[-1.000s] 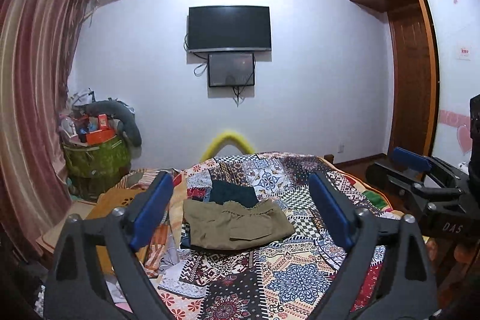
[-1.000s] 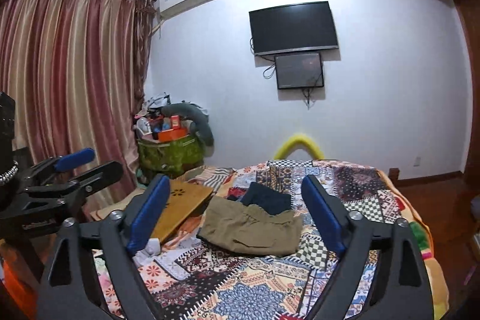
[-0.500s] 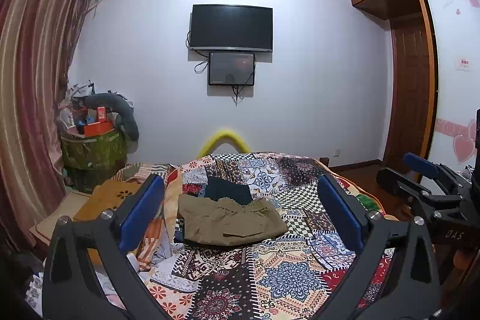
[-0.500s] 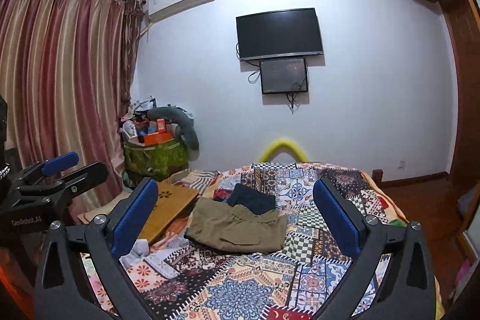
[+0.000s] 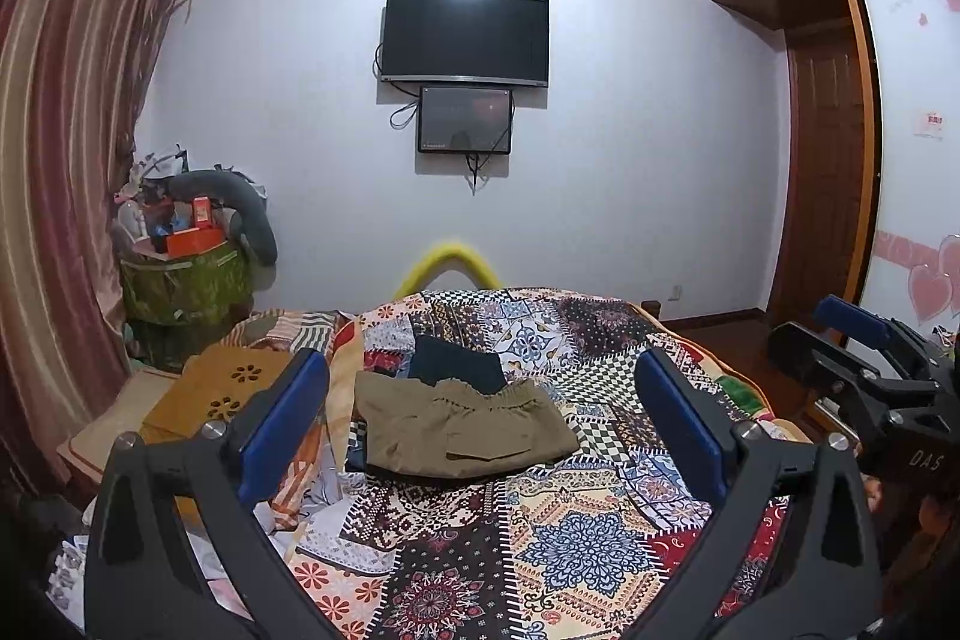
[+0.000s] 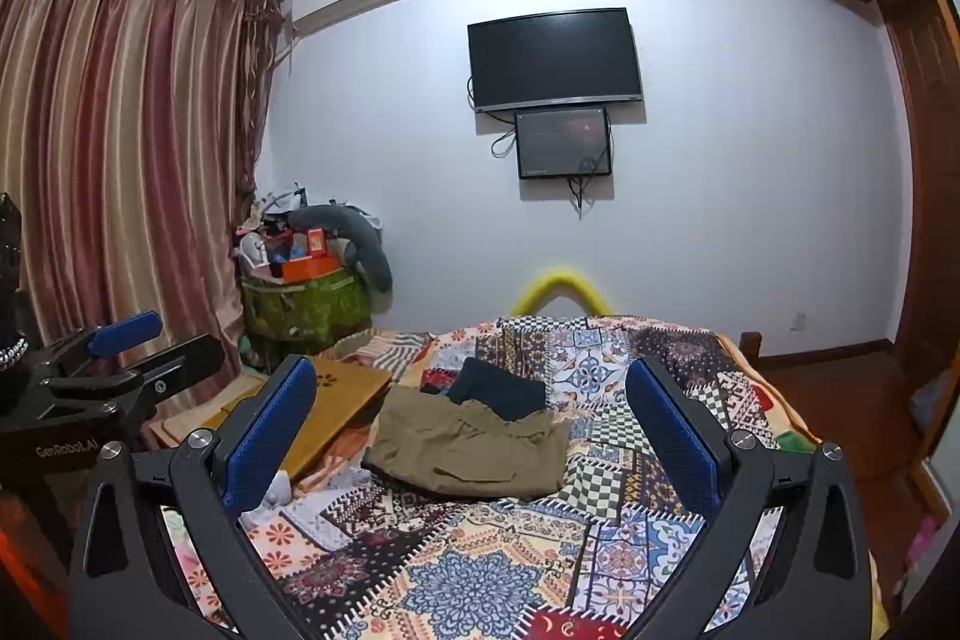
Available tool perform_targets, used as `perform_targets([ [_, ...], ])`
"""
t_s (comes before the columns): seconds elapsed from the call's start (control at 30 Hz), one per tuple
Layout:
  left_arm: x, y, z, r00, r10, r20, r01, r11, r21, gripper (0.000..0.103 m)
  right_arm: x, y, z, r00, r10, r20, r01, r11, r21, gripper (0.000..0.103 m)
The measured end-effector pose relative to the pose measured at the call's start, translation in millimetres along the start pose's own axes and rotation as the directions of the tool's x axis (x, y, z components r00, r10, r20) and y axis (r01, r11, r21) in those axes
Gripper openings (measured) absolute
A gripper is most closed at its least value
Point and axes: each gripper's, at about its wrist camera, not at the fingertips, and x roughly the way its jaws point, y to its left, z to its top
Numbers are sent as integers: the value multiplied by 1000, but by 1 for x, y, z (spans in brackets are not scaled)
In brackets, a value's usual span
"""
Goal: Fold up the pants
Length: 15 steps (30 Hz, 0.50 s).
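Lying on the quilt [image 5: 576, 538] near the middle of the bed, the khaki pants [image 5: 459, 430] are folded into a compact rectangle, elastic waistband toward the far wall. A dark garment [image 5: 459, 364] sits just behind them, its near edge tucked under or against the waistband; which one cannot be told.

Left gripper [image 5: 480, 424]: jaws spread wide, blue pads [image 5: 282, 424] well apart, nothing between them. It is held above the near part of the bed, clear of the pants.

Right gripper [image 6: 471, 430]: jaws likewise spread wide, holding nothing, pads [image 6: 672, 430] framing the pants [image 6: 474, 445] from a distance. No contact with the cloth.

Each gripper appears at the edge of the other's view: the right one at the right margin [image 5: 870, 376], the left one at the left margin [image 6: 114, 370].

Surroundings: a wooden board [image 5: 222, 388] lies left of the quilt. A green bag [image 5: 186, 280] filled with items stands by the curtain [image 5: 66, 160]. A TV [image 5: 465, 37] is mounted on the far wall with a smaller screen [image 5: 465, 119] directly below it.
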Motion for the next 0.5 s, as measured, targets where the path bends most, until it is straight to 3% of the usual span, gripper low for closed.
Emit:
perform_targets([
  [0.5,4,0,1,1000,-11,-5,11,1000,-3,103,-1,-2,3,1000,-8,-6,8,1000,11,103],
])
